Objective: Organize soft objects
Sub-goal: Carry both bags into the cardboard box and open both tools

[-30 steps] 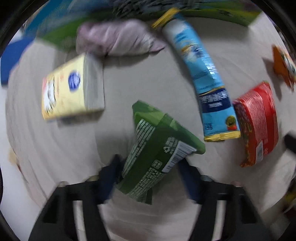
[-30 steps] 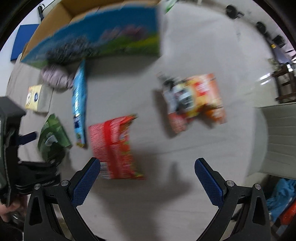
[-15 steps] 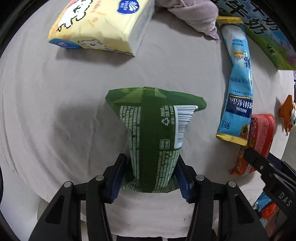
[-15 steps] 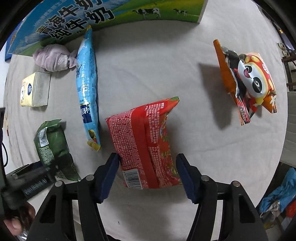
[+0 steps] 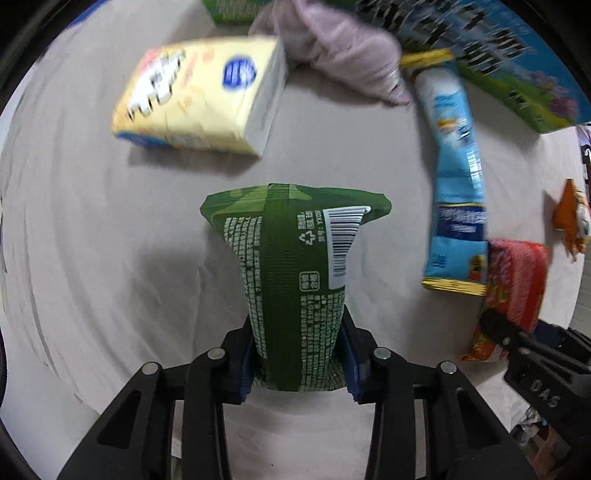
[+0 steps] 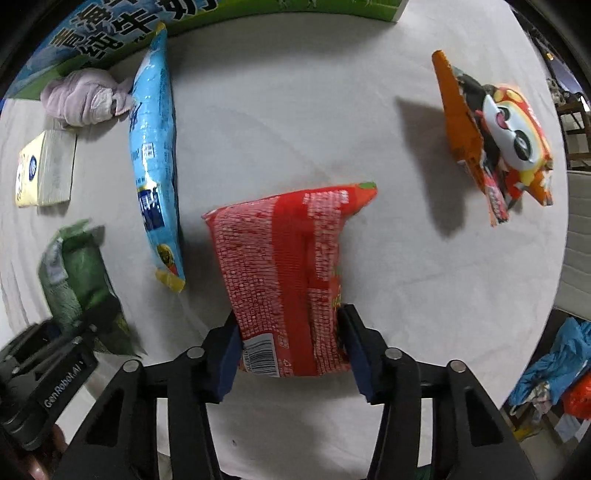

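My left gripper [image 5: 297, 360] is shut on a green snack bag [image 5: 295, 266], squeezing its near end and holding it above the white tablecloth [image 5: 92, 258]. My right gripper [image 6: 290, 347] is shut on a red snack bag [image 6: 284, 266], also pinched at its near end. The green bag also shows at the left of the right wrist view [image 6: 77, 280]. The red bag shows at the right of the left wrist view [image 5: 513, 291].
A long blue milk-powder pouch [image 6: 155, 147], a yellow tissue pack [image 5: 199, 99], a bunched pink cloth [image 5: 340, 55] and an orange panda snack bag [image 6: 495, 140] lie on the table. A blue-green carton [image 6: 110, 33] stands along the far edge.
Both grippers have closed tighter on their bags and lifted them. The left gripper swung to face the tissue pack and carton.
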